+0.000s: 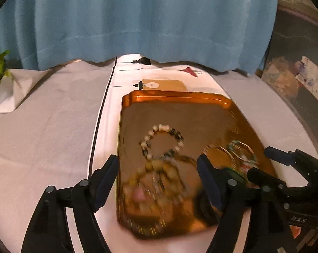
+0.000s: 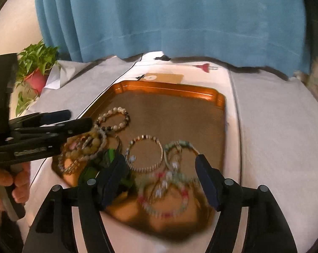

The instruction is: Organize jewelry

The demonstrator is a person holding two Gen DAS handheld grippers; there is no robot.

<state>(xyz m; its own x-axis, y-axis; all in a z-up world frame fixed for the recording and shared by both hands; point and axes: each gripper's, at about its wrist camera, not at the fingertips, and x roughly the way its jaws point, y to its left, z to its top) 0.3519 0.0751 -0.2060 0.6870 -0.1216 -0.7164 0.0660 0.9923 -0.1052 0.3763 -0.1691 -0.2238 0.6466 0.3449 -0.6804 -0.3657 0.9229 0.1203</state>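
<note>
A blue curtain (image 2: 169, 16) hung behind the cloth-covered table (image 2: 275, 126). A copper tray (image 2: 180, 109) on it held beaded bracelets (image 2: 113, 119). The left gripper (image 1: 158, 178) and right gripper (image 2: 160, 179) hovered above, jaws wide apart, empty.

A tray (image 2: 169, 92) lies on the table (image 2: 275, 126), bracelets (image 2: 146, 154) heaped in its six-o'clock half; a potted plant (image 2: 35, 71) stands at ten o'clock.
</note>
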